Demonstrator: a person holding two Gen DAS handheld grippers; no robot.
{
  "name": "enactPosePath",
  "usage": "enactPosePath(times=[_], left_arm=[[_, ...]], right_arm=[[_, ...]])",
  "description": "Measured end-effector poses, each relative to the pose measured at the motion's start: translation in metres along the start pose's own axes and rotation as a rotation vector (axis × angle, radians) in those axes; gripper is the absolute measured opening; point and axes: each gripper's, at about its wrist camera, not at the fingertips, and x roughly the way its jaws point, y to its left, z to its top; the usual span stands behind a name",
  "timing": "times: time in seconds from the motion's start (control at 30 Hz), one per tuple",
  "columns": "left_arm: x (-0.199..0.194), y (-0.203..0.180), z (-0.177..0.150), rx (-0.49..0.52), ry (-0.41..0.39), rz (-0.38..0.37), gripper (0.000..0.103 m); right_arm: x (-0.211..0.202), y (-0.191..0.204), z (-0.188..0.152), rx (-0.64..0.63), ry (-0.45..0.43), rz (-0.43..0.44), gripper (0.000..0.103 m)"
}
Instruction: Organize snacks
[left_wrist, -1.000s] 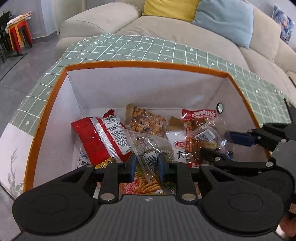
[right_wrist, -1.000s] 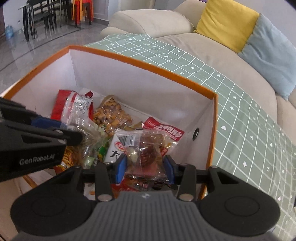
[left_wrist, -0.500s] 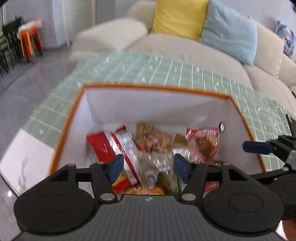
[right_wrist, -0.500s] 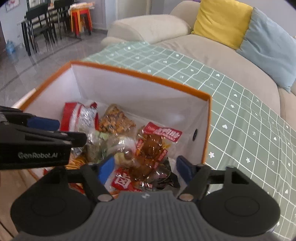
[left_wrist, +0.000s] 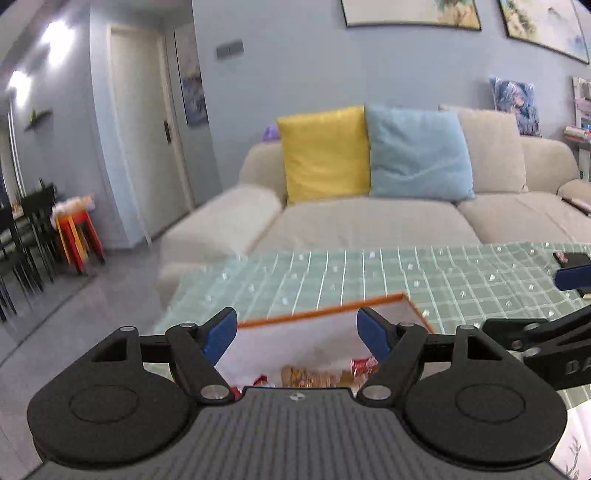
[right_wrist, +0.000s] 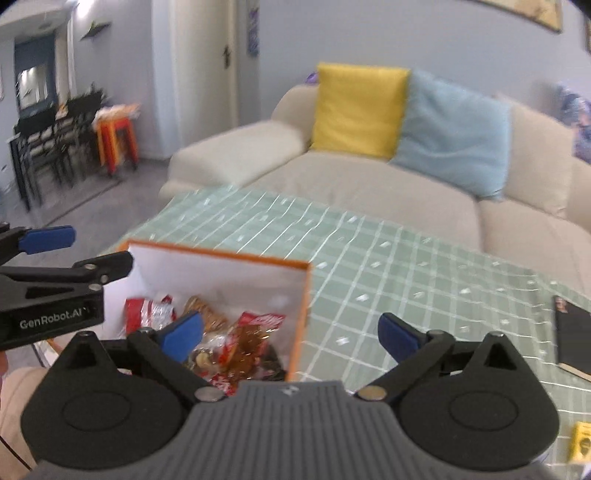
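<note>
An orange-rimmed white box (left_wrist: 332, 314) (right_wrist: 221, 254) stands on the green checked tablecloth and holds several snack packets (right_wrist: 243, 339) (left_wrist: 314, 374): red bags, a brown nut pack and clear wrappers. My left gripper (left_wrist: 297, 334) is open and empty, raised above the box's near side. My right gripper (right_wrist: 291, 332) is open and empty, above the box's right wall. The left gripper also shows at the left of the right wrist view (right_wrist: 55, 254).
A dark book (right_wrist: 574, 338) lies on the tablecloth (right_wrist: 406, 266) to the right, and a yellow packet (right_wrist: 583, 446) is at the lower right edge. A beige sofa (left_wrist: 369, 225) with yellow and blue cushions stands behind the table. Dining chairs and orange stools (left_wrist: 77, 236) stand far left.
Both grippers let go of the clear snack packets into the box, opened wide, and lifted up and back; the views now tilt up toward the sofa.
</note>
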Motion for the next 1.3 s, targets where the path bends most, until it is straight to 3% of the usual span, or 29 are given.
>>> enactPosePath(times=[0.23, 0.37, 0.53, 0.73, 1.3], left_arm=[[-0.031, -0.005, 0.002, -0.074, -0.077, -0.035, 0.095], [-0.033, -0.011, -0.005, -0.101, -0.025, -0.061, 0.097], [-0.026, -0.026, -0.021, -0.061, 0.084, -0.044, 0.097], [-0.017, -0.043, -0.040, -0.049, 0.206, -0.088, 0.097], [-0.019, -0.054, -0.054, -0.016, 0.256, -0.097, 0.097]], right_arm=[[-0.067, -0.017, -0.011, 0.027, -0.136, -0.070, 0.099], [-0.088, -0.018, -0.025, 0.040, -0.174, -0.115, 0.099], [-0.093, -0.022, -0.052, 0.066, -0.129, -0.155, 0.099], [-0.081, -0.029, -0.086, 0.131, -0.026, -0.179, 0.099], [-0.072, -0.033, -0.100, 0.174, 0.014, -0.188, 0.099]])
